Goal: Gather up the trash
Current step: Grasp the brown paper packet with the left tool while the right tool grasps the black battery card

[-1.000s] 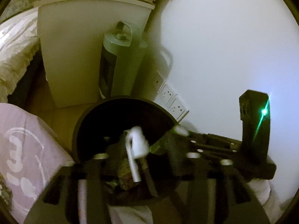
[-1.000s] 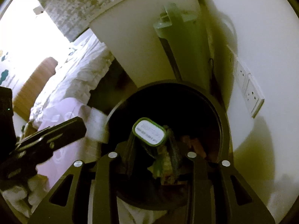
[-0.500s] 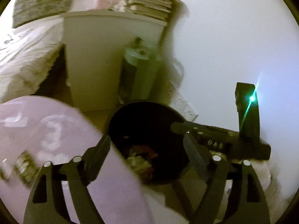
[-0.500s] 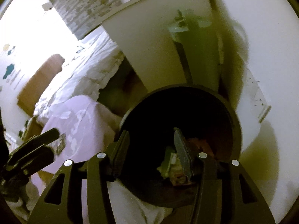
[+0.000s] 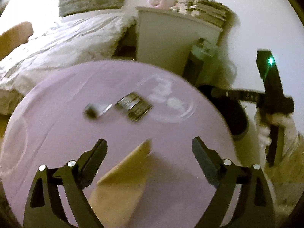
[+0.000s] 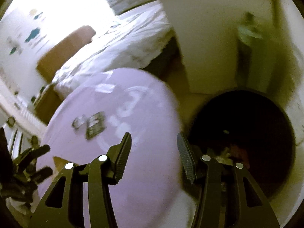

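Over the round lilac surface [image 5: 57, 133], the left gripper [image 5: 149, 149] is hovering with its jaws spread wide and opening further, nothing between them but the cloth and a tan paper sheet [image 5: 123, 180] lying just below. Farther across that surface, two blurred pieces of trash are lying side by side: a dark striped wrapper [image 5: 134, 106] and a small crumpled foil piece [image 5: 96, 110], close together but too smeared to tell whether they are touching. White markings are showing on the cloth beyond the wrapper.

At the right edge of the left view, a hand [image 5: 273, 127] in a pale sleeve is gripping the handle of the right gripper [image 6: 153, 148]. Its jaws are also empty and opening, straddling the rim of the surface on one side and the black bin [image 6: 275, 117] on the other. Scraps are sitting at the bottom of the bin, dim and hard to make out. The bin is standing on the floor just beside the surface, near a white cabinet [image 6: 209, 38] and a green appliance [image 6: 252, 43] against the wall. A bed [image 5: 62, 38] with pale rumpled covers is lying beyond the surface.
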`<state>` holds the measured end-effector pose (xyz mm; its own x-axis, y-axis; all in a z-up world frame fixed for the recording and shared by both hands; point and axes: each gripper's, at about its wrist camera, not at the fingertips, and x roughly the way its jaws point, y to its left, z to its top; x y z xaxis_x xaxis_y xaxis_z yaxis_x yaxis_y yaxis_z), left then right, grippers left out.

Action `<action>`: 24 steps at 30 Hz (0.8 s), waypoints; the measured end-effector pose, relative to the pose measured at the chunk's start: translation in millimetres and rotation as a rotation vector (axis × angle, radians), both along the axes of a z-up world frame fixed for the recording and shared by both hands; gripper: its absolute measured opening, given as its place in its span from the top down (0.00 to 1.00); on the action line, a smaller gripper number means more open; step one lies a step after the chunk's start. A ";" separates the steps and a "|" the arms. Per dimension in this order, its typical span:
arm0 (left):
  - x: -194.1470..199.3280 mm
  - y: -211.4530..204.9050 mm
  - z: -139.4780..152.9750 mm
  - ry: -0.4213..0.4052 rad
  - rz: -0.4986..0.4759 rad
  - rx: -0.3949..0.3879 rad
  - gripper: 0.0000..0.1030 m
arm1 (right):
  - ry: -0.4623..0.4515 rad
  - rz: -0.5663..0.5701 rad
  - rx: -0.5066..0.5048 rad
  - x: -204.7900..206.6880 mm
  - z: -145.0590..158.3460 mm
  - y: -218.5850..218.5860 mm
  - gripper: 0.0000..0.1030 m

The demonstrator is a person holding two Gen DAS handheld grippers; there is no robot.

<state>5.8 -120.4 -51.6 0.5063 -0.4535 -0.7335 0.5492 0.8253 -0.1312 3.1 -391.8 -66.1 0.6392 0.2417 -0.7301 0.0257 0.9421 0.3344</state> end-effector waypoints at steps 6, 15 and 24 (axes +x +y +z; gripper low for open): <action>-2.1 33.9 -23.8 0.042 0.030 0.053 0.13 | 0.023 0.177 -0.069 38.2 -2.6 73.9 0.36; -2.3 26.0 -42.5 0.031 -0.014 0.114 0.25 | 0.107 0.310 -0.255 90.8 -35.7 143.7 0.27; 6.2 37.1 -48.7 0.077 0.018 0.058 0.45 | 0.086 0.370 -0.372 99.2 -41.2 170.7 0.38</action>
